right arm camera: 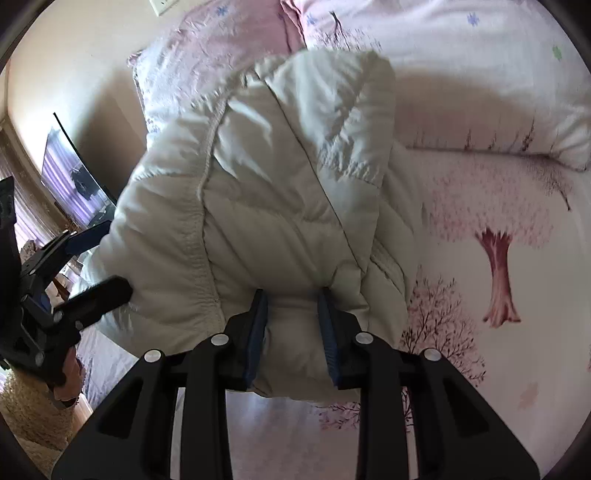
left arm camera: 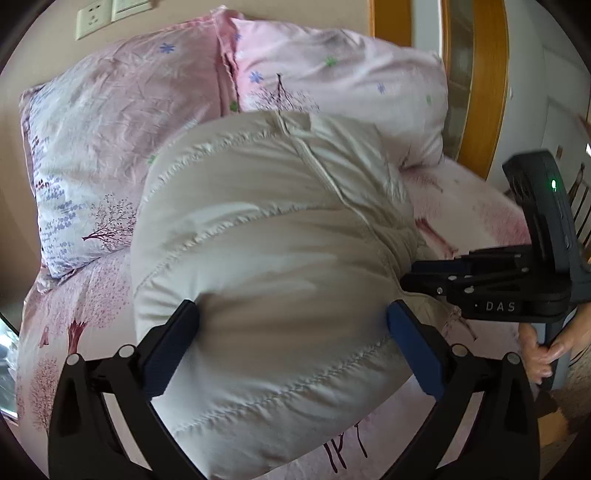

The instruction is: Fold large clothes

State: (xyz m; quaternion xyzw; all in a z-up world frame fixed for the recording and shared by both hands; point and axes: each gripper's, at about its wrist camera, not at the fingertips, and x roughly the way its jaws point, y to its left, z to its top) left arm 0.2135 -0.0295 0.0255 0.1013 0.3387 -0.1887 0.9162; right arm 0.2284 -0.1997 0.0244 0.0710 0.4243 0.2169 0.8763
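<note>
A puffy cream quilted down jacket (left arm camera: 273,236) lies bunched on the pink tree-print bed sheet (left arm camera: 62,332). My left gripper (left arm camera: 291,328) is spread wide with its blue-padded fingers pressed against both sides of the jacket's near bulge. My right gripper (right arm camera: 293,321) is shut on a fold of the jacket (right arm camera: 280,192) at its near edge. The right gripper also shows in the left wrist view (left arm camera: 417,275), its tips buried in the jacket's right side. The left gripper shows at the left of the right wrist view (right arm camera: 103,258), open against the jacket.
Two pink floral pillows (left arm camera: 122,122) (left arm camera: 340,77) lie at the head of the bed behind the jacket. A wall with outlets (left arm camera: 94,14) stands behind them. A wooden door frame (left arm camera: 484,74) is at the right. A dark screen (right arm camera: 74,177) stands off the bed's left side.
</note>
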